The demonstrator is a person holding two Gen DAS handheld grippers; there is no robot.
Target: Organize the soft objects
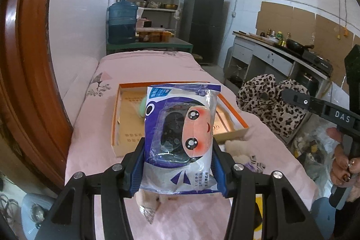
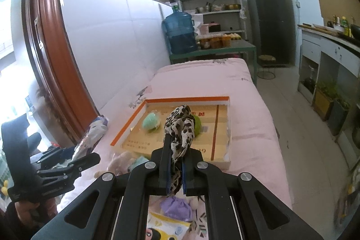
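My left gripper (image 1: 178, 150) is shut on a blue and white wipes pack (image 1: 180, 127) with a cartoon face, held upright above the pink bedspread (image 1: 94, 150). Just beyond it lies a shallow orange-rimmed box (image 1: 115, 118). In the right wrist view my right gripper (image 2: 177, 150) is shut on a leopard-print cloth (image 2: 180, 125), which hangs over the box (image 2: 186, 99). A pale green soft thing (image 2: 151, 122) and a green ball (image 2: 199, 125) lie inside the box. The left wrist view shows the cloth (image 1: 265, 100) bunched at the right gripper's tip (image 1: 290, 95), right of the box.
A beige plush toy (image 1: 148, 197) lies on the bed under the pack; a purple soft item (image 2: 176, 206) and a yellow pack (image 2: 166, 228) lie near me. A wooden door frame (image 1: 27, 82) stands left. A water jug (image 2: 180, 33), shelves, fridge (image 2: 267, 19) and counter (image 1: 281, 53) lie beyond.
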